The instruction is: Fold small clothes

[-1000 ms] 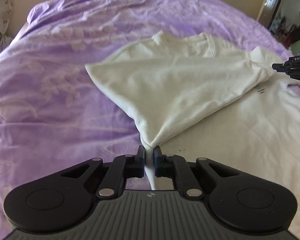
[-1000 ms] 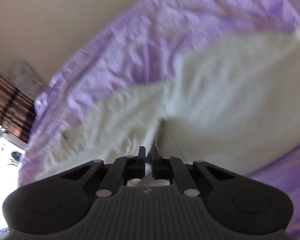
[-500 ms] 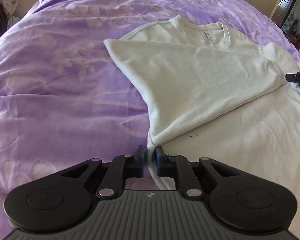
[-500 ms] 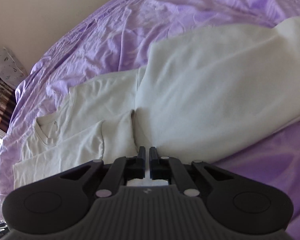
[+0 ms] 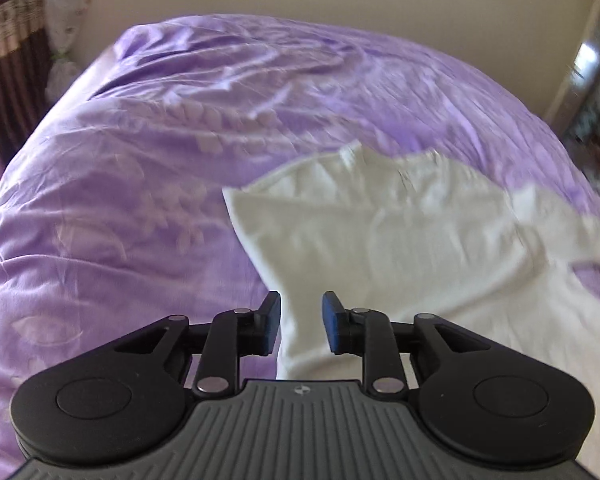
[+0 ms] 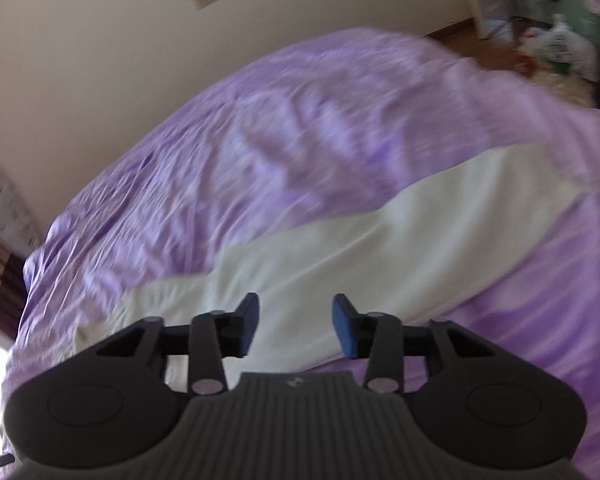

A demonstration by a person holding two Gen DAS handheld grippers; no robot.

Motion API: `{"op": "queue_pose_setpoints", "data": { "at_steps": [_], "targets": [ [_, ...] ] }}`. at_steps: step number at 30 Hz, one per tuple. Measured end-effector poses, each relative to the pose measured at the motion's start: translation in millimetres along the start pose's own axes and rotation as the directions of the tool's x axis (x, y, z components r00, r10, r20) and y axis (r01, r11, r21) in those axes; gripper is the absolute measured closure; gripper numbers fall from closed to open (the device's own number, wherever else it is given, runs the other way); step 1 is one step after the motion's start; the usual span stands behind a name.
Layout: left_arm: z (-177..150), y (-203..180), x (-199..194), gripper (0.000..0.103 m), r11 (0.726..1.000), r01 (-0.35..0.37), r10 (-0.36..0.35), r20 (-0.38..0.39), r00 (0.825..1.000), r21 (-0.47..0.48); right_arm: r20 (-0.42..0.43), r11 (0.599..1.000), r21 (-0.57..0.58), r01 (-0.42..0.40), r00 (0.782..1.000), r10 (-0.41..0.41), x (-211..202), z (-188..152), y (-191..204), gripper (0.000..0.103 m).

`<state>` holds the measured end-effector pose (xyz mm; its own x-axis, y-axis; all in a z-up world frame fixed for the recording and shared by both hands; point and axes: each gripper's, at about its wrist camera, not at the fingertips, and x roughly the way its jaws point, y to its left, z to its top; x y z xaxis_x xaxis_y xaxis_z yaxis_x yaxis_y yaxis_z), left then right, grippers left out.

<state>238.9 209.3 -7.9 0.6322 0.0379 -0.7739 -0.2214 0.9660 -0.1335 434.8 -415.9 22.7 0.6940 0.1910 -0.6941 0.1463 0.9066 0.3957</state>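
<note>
Since the earlier frames, both corners of the white T-shirt (image 5: 400,240) had been let go, and both pairs of jaws had just been opening.

From the left wrist view, the left gripper (image 5: 300,322) was seen with its jaws parted narrowly and nothing pinched between them; the folded edge of the shirt was seen lying below the gap, free of the pads. The garment was spread on the purple bedspread (image 5: 140,200), its sleeve folded over the body and its collar towards the far side. The picture was blurred.

From the right wrist view, the right gripper (image 6: 296,330) was seen with its jaws moderately wide and empty. The T-shirt (image 6: 380,248) was laid below and beyond them on the bedspread (image 6: 300,128), also blurred.
</note>
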Motion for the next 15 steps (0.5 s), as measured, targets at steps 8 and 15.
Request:
{"op": "queue_pose_setpoints", "data": {
  "at_steps": [8, 15],
  "targets": [
    [23.9, -15.1, 53.9, 0.073, 0.988, -0.04, 0.04, -0.003, 0.999, -0.147, 0.089, 0.971, 0.212, 0.106, 0.988, -0.127, -27.6, 29.8, -122.6, 0.058],
    [27.7, -31.0, 90.6, 0.069, 0.985, -0.115, 0.111, -0.041, 0.993, -0.131, 0.098, 0.904, 0.396, 0.159, 0.972, -0.214, 12.6, 42.4, -208.5, 0.059]
  ]
}}
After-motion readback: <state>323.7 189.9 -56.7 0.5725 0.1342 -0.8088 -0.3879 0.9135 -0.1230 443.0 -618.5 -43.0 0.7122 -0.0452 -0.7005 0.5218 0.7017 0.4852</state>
